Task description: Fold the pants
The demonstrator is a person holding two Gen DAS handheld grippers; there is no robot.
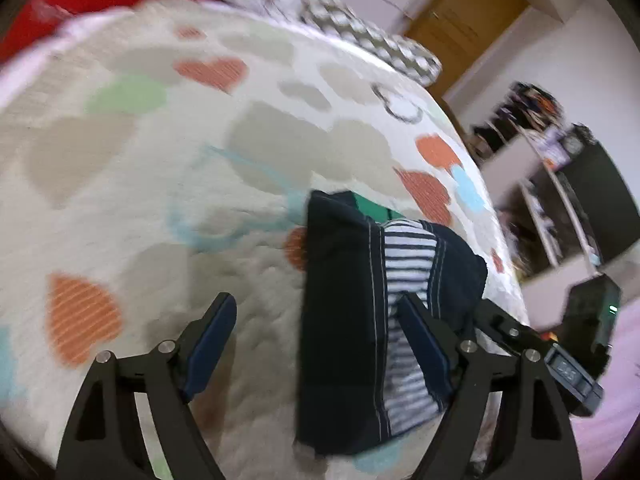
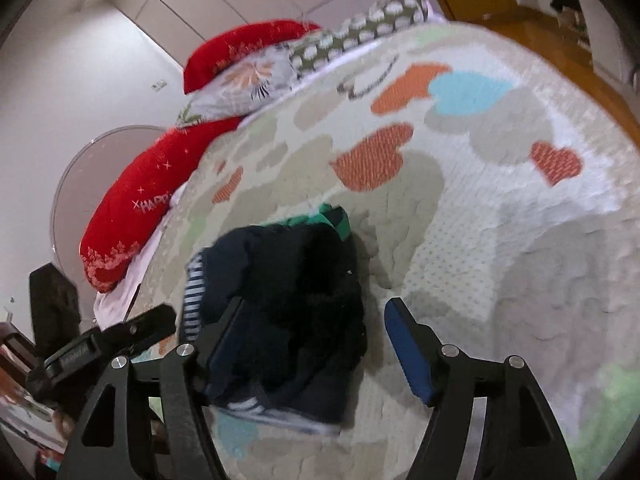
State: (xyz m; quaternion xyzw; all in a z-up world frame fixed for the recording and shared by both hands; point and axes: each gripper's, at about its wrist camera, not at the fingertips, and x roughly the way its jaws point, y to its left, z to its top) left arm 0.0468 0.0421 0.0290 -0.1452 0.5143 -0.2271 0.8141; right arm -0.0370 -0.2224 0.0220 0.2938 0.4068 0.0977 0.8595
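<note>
Dark navy pants (image 1: 344, 304) with a blue-and-white striped lining lie folded in a compact bundle on the heart-patterned bedspread (image 1: 140, 184); a bit of green fabric shows at their far end. They also show in the right wrist view (image 2: 296, 312). My left gripper (image 1: 316, 320) is open above the bundle's left half, its right finger over the striped part. My right gripper (image 2: 316, 328) is open over the bundle's right side, holding nothing. The other gripper's body (image 1: 576, 352) shows at the right of the left wrist view.
Red pillows (image 2: 132, 208) and patterned pillows (image 2: 360, 28) lie at the head of the bed. A wooden door (image 1: 468, 16), shelves (image 1: 560, 200) and wooden floor (image 2: 560, 48) lie beyond the bed's edge.
</note>
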